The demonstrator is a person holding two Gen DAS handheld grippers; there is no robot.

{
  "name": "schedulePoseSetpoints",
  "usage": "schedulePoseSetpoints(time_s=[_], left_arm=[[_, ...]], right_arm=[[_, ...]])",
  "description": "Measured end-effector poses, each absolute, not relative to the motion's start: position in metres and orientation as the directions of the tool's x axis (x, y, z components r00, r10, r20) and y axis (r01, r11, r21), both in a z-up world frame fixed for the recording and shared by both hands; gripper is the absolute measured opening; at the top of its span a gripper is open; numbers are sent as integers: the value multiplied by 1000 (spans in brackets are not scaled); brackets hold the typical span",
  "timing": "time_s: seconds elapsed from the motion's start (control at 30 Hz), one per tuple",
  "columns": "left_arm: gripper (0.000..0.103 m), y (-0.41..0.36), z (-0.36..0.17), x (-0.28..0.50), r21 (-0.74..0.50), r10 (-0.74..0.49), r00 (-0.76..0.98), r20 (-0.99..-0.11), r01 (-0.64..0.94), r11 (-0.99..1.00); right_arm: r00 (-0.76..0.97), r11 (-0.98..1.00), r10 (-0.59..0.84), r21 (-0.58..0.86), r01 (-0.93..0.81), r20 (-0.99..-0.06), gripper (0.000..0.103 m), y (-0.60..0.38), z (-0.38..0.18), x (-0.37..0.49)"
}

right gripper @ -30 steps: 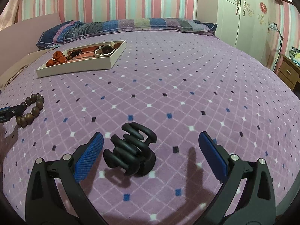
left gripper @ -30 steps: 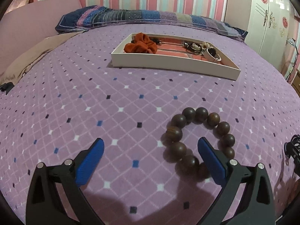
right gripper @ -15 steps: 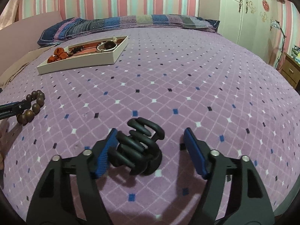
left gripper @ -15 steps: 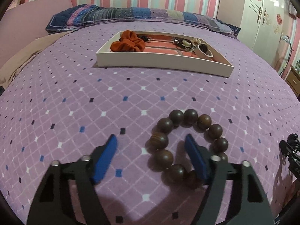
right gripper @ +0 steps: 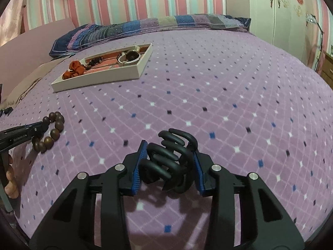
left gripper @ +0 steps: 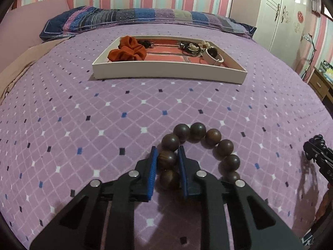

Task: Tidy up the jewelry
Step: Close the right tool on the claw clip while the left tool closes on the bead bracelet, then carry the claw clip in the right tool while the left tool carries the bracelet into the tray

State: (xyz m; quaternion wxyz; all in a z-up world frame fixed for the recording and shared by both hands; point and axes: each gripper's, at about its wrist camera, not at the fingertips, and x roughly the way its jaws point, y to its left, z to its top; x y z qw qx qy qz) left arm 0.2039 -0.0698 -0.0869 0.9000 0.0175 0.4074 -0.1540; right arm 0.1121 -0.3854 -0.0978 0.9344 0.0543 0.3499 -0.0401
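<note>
We had the left tool (left gripper: 166, 153) pinching one side of the wooden bead bracelet (left gripper: 199, 152); its jaws had just been closing, and the blue pads (left gripper: 153, 166) pressed a bead between them. The bracelet lay on the purple bedspread (left gripper: 104, 114), its other beads curving off to the right of the tool. In the right wrist view the same bracelet (right gripper: 52, 133) sat far left with the left tool (right gripper: 40, 128) on it, and fingers (right gripper: 10, 179) showed at the left edge below it.

Our right tool (right gripper: 169, 152) was clamped around the black claw hair clip (right gripper: 168, 162); its jaws had just been closing too, and both pads (right gripper: 139, 166) touched the clip's sides. The clip looked to be resting on the bedspread (right gripper: 229, 83), though the contact underneath was hidden. At the right edge of the left wrist view the clip (left gripper: 317, 145) was only partly seen.

The white tray (left gripper: 166, 74) stood farther up the bed, well apart from both tools. It held an orange scrunchie (left gripper: 127, 51) at its left end, a white bangle (left gripper: 213, 57) toward the right, and small dark pieces between that were too small to name. A striped pillow (left gripper: 145, 17) lay behind the tray.
</note>
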Motion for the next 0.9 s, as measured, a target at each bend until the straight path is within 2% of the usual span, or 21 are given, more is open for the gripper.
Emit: schedulePoseSetpoints(time_s=[0.57,0.9], left_arm=[[20,-87,-17,190,-67,-346,685,-641,400,914],[20,-91,21,221,-32,-341,707,-620,412,911]], right_arm=[[789,997,-26,43,67,-614,38,-355,-55,163],[797,998,7,49,29,-604,38,-339,-25,219]])
